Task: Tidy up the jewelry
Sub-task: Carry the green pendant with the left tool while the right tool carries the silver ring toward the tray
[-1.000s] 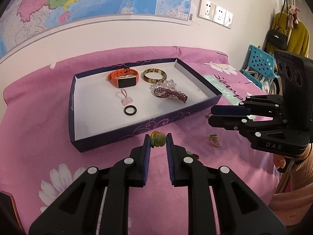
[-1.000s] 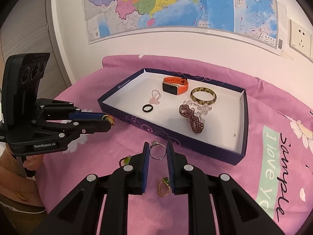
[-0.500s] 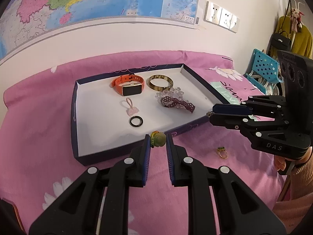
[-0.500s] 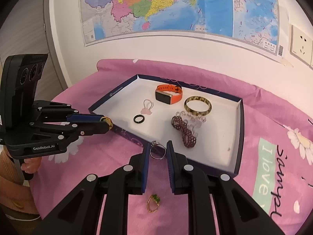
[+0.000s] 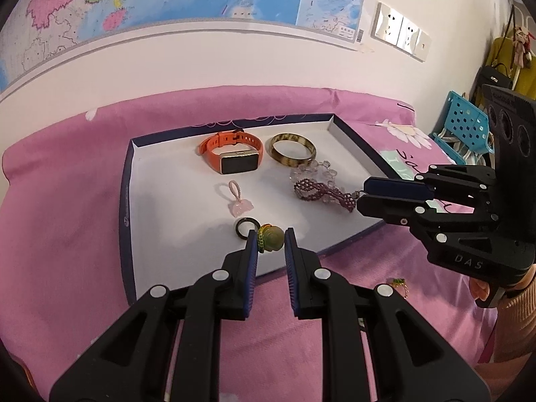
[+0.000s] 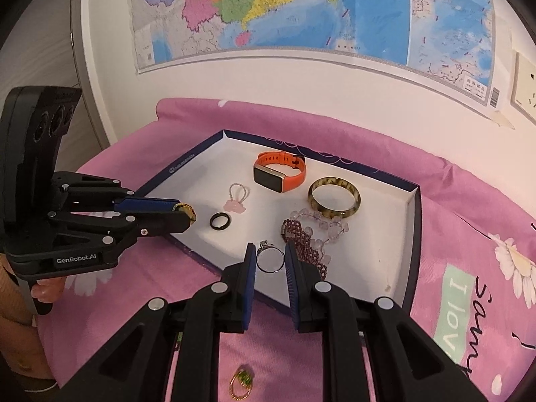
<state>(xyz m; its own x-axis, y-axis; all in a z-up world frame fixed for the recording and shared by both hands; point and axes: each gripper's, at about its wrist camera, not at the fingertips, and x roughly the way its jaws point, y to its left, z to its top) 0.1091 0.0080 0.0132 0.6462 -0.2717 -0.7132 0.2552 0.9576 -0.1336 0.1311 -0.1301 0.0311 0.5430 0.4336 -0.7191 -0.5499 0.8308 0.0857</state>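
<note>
Pink floral bedding (image 5: 67,207) covers the work surface below a wall map (image 6: 301,10), and on it lies a shallow navy-walled cardboard tray (image 5: 124,201) with a white floor. My left gripper (image 5: 270,239) sits at lower centre of its view, jaws closed on a round green stone ring with a beaded band (image 5: 269,238), held over the tray's near edge just beside a black band ring (image 5: 246,227) on the tray floor. My right gripper (image 6: 269,259) occupies lower centre of its own view, jaws closed on a thin silver ring with a small setting (image 6: 269,258), held above the tray's near wall. Inside the tray I see an orange-strapped smartwatch (image 5: 232,155) at upper centre, a mottled amber bangle (image 5: 292,149) just right of it, a clear bead bracelet (image 5: 313,171) touching a dark purple beaded bracelet (image 5: 323,194), and a pink loop charm (image 5: 238,201) near the middle. One gold ring with a green stone (image 6: 242,383) lies on the bedding at the bottom of the right view, outside the tray.
</note>
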